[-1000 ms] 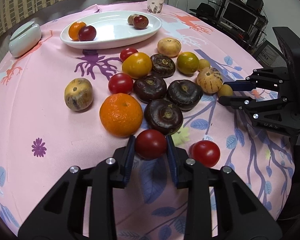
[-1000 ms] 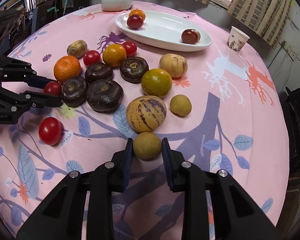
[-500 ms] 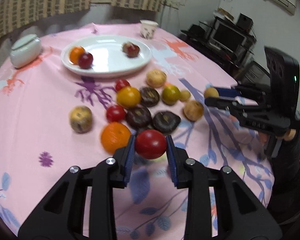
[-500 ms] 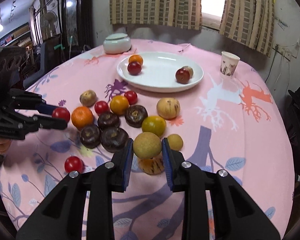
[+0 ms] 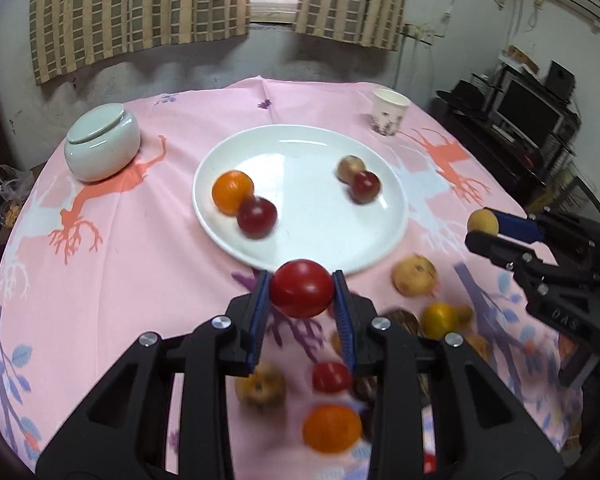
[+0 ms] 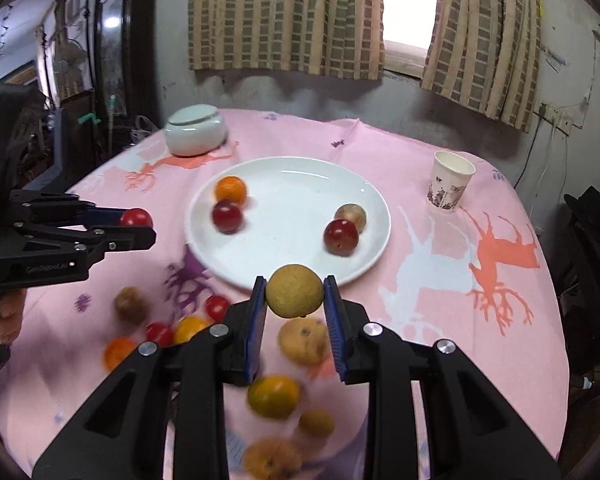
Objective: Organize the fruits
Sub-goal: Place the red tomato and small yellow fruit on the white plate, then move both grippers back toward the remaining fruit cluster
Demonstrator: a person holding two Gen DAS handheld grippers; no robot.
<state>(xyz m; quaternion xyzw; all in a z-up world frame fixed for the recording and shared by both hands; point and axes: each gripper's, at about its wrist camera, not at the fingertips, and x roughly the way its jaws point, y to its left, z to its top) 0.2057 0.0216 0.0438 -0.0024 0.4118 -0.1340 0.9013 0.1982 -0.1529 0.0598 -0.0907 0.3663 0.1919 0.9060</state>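
Observation:
My left gripper is shut on a red tomato, held in the air just short of the near rim of the white plate. My right gripper is shut on a small yellow-brown round fruit, also lifted before the plate. The plate carries an orange, a dark red fruit, and a tan fruit beside another dark red one. Several loose fruits lie blurred on the pink cloth below both grippers. Each gripper shows in the other's view: the right gripper at the right, the left gripper at the left.
A pale green lidded jar stands at the back left of the round table. A paper cup stands at the back right. The pink patterned tablecloth drops away at the table's edge; a person's fingers hold the left gripper's handle.
Both grippers have lifted their fruits off the cloth and carried them up and forward towards the plate. The loose fruits now lie below and behind the fingertips.

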